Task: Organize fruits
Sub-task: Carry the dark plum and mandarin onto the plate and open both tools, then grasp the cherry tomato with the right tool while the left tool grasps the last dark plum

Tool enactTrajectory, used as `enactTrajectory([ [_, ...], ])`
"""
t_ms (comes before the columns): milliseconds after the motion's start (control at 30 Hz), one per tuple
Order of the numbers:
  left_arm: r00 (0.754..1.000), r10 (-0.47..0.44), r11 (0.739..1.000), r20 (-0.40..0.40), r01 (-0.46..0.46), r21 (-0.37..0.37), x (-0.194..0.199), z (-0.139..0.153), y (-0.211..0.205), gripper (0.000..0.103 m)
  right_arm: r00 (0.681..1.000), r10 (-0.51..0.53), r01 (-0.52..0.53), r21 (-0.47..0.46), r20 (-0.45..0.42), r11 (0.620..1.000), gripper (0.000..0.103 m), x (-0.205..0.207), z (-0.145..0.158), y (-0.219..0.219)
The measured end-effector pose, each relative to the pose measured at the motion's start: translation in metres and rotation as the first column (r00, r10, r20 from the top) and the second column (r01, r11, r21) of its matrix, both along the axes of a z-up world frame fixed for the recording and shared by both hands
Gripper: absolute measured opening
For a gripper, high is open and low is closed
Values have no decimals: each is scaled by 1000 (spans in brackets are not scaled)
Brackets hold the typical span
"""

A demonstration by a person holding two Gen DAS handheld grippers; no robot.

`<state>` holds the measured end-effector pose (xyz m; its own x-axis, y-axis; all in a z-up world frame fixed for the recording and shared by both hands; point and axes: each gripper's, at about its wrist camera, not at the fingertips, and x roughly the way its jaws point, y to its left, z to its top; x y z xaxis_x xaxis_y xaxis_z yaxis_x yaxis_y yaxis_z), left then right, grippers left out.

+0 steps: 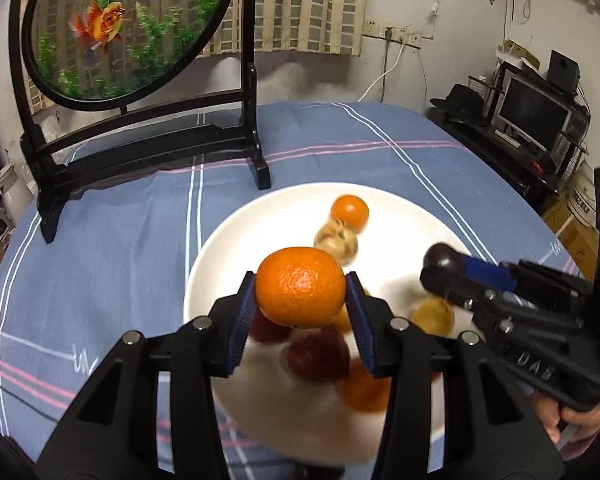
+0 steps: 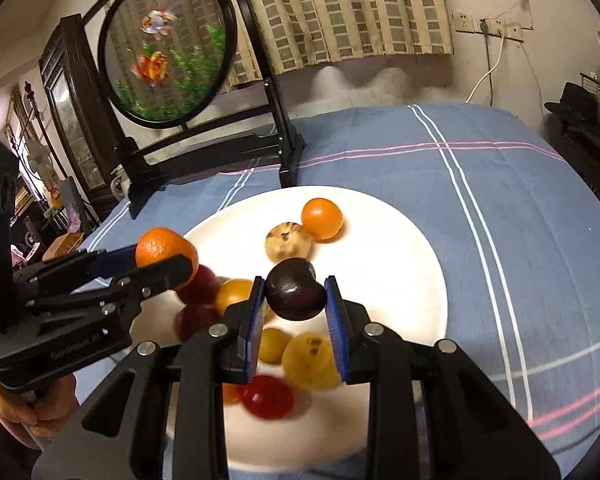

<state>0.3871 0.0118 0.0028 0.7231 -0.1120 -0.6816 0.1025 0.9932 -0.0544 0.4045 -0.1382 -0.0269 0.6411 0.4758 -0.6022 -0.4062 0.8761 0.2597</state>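
My left gripper [image 1: 301, 300] is shut on an orange tangerine [image 1: 300, 286] and holds it above the white plate [image 1: 236, 240]. My right gripper [image 2: 296, 300] is shut on a dark plum [image 2: 296, 289] over the same plate [image 2: 400, 248]. In the left wrist view the right gripper [image 1: 440, 264] comes in from the right with the plum [image 1: 442, 256]. In the right wrist view the left gripper [image 2: 162, 258] holds the tangerine [image 2: 162, 248] at the left. On the plate lie another tangerine [image 2: 322, 218], a mottled tan fruit [image 2: 288, 242], red fruits [image 2: 268, 396] and yellow fruits [image 2: 310, 360].
The plate sits on a blue striped cloth [image 1: 120, 240] over a round table. A black-framed round goldfish screen [image 1: 132, 28] stands on its stand [image 1: 148, 152] at the table's back left. A monitor and shelves [image 1: 536, 116] stand beyond the table's right edge.
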Motion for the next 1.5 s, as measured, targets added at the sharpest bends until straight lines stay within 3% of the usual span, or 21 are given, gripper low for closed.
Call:
enactTrajectory([
  [67, 1000, -4, 1000, -11, 4, -4, 9, -4, -1, 46, 1000, 4, -4, -13, -10, 1000, 30, 7, -4, 2],
  [167, 999, 10, 1000, -32, -10, -10, 15, -8, -1, 48, 1000, 11, -12, -50, -9, 999, 45, 7, -6, 5],
  [200, 999, 16, 1000, -35, -17, -19, 14, -7, 1, 51, 1000, 9, -9, -52, -3, 999, 48, 5, -4, 3],
  [267, 999, 51, 998, -8, -51, -19, 6, 0, 7, 76, 1000, 11, -10, -55, 18, 998, 48, -2, 3, 1],
  [367, 993, 101, 995, 58, -100, -28, -22, 18, 21, 85, 999, 16, -14, -36, 51, 999, 49, -18, 16, -3],
  [533, 973, 173, 982, 150, -182, 47, -86, 33, 36, 101, 993, 97, -95, -35, 67, 995, 60, -58, 25, 1],
  [733, 953, 241, 963, 184, -258, 78, -143, 9, 62, 101, 974, 219, -220, 15, 64, 975, 60, -117, 20, 17],
  [867, 940, 323, 945, 114, -326, 12, -149, 0, 90, 101, 974, 226, -223, -105, 18, 969, 60, -146, -2, 50],
  [967, 902, 399, 916, 163, -398, -41, -158, 10, 104, 101, 963, 264, -248, -196, 59, 949, 60, -156, -10, 73],
  [1033, 882, 435, 898, 181, -439, -20, -160, 13, 107, 101, 966, 254, -241, -197, 43, 950, 60, -152, -12, 78],
  [1200, 877, 458, 889, 144, -456, -48, -160, 14, 117, 101, 974, 220, -227, -186, -59, 956, 60, -140, -30, 88],
  [1367, 882, 458, 888, 109, -446, -114, -163, 15, 123, 101, 979, 199, -205, -236, -51, 950, 60, -140, -37, 96],
  [1500, 878, 469, 882, 101, -458, -115, -162, 14, 124, 101, 978, 192, -208, -239, -87, 949, 50, -134, -44, 102],
])
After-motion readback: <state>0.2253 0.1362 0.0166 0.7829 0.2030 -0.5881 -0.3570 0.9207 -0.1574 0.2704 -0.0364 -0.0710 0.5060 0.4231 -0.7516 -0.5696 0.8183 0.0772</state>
